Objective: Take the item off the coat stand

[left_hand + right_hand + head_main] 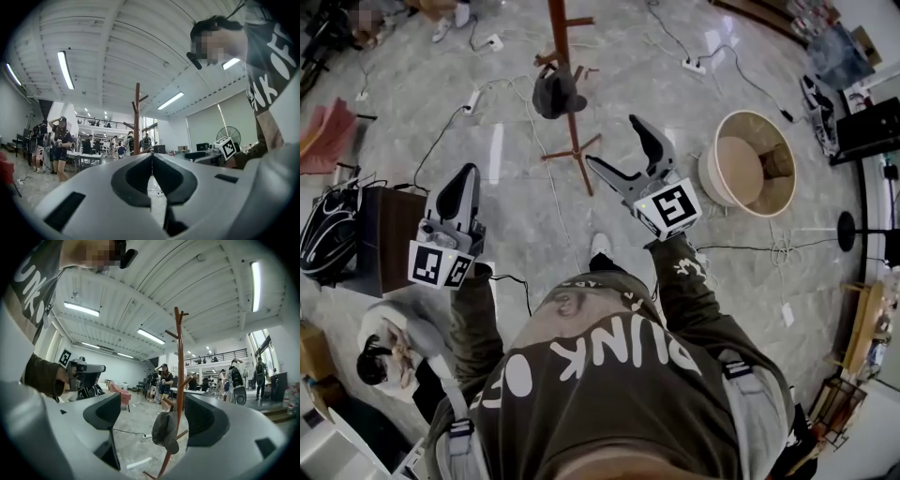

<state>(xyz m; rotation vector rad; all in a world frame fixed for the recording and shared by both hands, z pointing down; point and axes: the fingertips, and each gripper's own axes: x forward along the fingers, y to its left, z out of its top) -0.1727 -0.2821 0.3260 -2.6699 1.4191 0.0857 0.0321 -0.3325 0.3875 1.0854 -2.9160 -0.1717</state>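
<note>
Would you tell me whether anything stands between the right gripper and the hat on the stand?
Nothing visible does. The right gripper, jaws apart, points at the hat, which hangs beside the stand; only bare floor lies between.

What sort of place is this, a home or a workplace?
Probably a large workshop or lab hall: high ceiling with strip lights, power strips and cables on the stone floor, people at work tables.

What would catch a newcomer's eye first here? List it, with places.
A dark hat hangs low on the wooden coat stand, straight ahead of the person. The right claw is open and pointed at it, not yet touching. The left claw is shut, held off to the left.
</note>
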